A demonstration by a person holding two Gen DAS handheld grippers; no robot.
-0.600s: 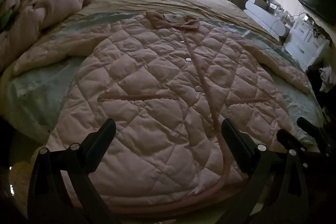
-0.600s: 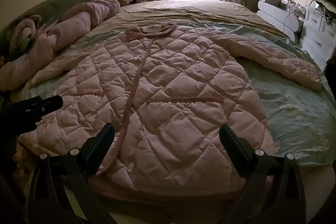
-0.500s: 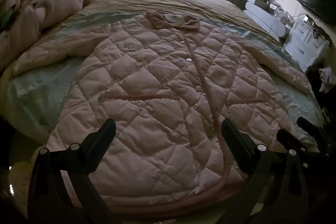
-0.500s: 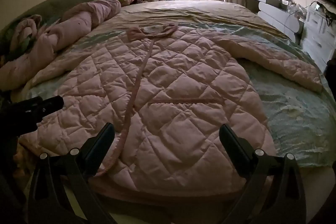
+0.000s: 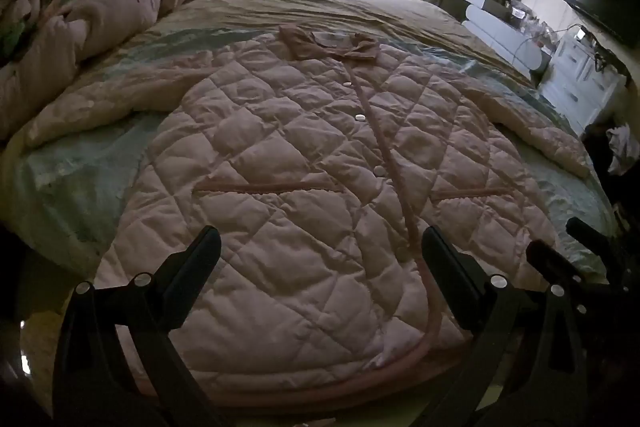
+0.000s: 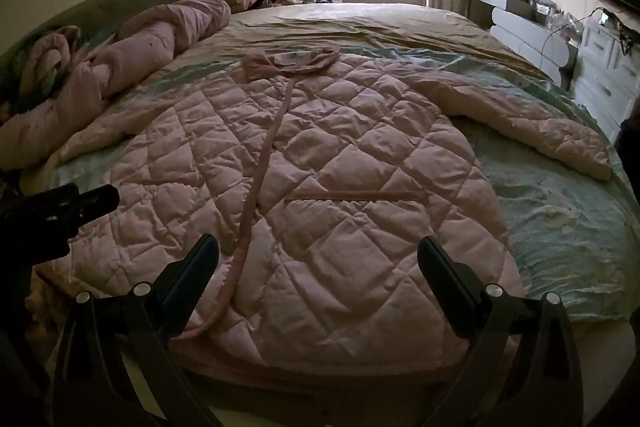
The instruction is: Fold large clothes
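Spreading across the frame's middle, one quilted pink coat (image 5: 304, 195) lies face up and buttoned on the bed (image 5: 72, 179), both sleeves out sideways, flat for folding, I judge. Three white buttons show. My left gripper (image 5: 320, 263) and right gripper (image 6: 318, 263) hover over its hem at bottom, jaws wide apart, holding nothing.

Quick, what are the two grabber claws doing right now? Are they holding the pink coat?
Left gripper: open, holding nothing, above the hem of the pink quilted coat.
Right gripper: open, holding nothing, also above the coat's hem.
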